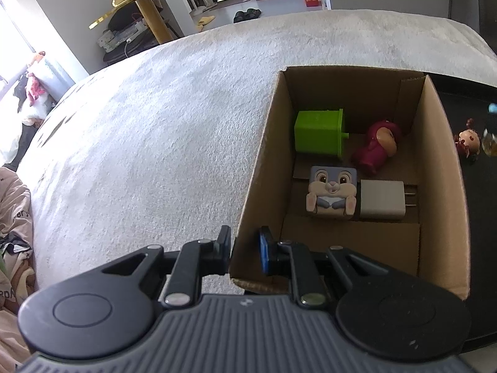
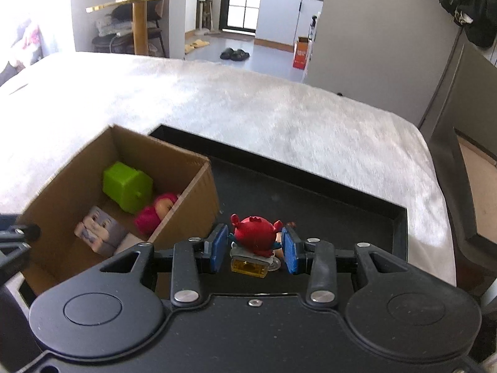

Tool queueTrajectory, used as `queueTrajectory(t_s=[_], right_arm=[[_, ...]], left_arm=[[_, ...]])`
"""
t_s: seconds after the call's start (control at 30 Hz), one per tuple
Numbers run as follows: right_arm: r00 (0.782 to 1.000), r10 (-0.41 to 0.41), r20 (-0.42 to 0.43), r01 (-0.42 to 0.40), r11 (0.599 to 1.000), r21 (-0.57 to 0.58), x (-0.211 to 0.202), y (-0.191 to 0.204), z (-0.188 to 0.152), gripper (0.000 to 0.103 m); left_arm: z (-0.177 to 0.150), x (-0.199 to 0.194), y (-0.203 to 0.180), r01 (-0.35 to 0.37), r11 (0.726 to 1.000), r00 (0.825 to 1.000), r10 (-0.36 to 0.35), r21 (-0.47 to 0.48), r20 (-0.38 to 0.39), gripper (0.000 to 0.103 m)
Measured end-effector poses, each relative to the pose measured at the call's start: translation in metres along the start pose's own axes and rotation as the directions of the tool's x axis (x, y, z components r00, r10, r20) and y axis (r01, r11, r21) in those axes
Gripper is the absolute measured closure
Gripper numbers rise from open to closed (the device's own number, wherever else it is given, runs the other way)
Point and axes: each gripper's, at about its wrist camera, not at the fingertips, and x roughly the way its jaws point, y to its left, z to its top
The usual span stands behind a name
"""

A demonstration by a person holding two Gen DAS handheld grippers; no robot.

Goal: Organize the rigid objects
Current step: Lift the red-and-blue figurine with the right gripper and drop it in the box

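A cardboard box (image 1: 264,143) stands on the bed and holds a green cube (image 1: 318,135), a magenta figure (image 1: 377,147), a rabbit cube (image 1: 330,191) and a white charger (image 1: 383,200). My left gripper (image 1: 245,250) is shut on the box's near left wall. The box also shows in the right wrist view (image 2: 195,199). My right gripper (image 2: 256,248) is open with its pads on either side of a red-headed figurine (image 2: 254,237) that stands on the black tray (image 2: 310,199). The figurine also shows in the left wrist view (image 1: 469,141).
The box sits at the left end of the black tray on a white fluffy bedspread (image 1: 155,124). Clothes (image 1: 12,217) lie at the left edge. A gold round table (image 2: 139,0) and slippers (image 2: 234,53) are beyond the bed.
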Motion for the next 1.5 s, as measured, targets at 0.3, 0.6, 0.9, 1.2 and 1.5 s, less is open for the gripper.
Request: queueTrajectory(t_s=[0.3, 0.6, 0.9, 1.2, 1.5], right_arm=[[0.996, 0.053, 0.068, -0.05, 0.998, -0.049, -0.014, 0.016, 0.024, 0.066], [0.993, 0.088, 0.083, -0.079, 0.992, -0.101, -0.012, 0.038, 0.037, 0.066], [0.992, 0.1, 0.077, -0.086, 0.981, -0.174, -0.005, 0.061, 0.039, 0.065], [0.995, 0.074, 0.068, -0.059, 0.979, -0.195, 0.004, 0.066, 0.034, 0.055], [0.998, 0.02, 0.051, -0.016, 0.997, -0.071, 0.007, 0.036, 0.024, 0.043]], left_arm=[[-0.002, 0.0, 0.002, 0.006, 1.0, 1.0, -0.006, -0.004, 0.014, 0.086], [-0.003, -0.001, 0.006, 0.03, 0.999, 0.999, -0.029, -0.023, 0.026, 0.086], [-0.005, -0.002, 0.011, 0.052, 0.998, 0.998, -0.05, -0.037, 0.039, 0.086], [-0.006, -0.002, 0.014, 0.073, 0.996, 0.997, -0.071, -0.047, 0.042, 0.086], [-0.006, -0.002, 0.011, 0.065, 0.997, 0.997, -0.064, -0.04, 0.041, 0.086]])
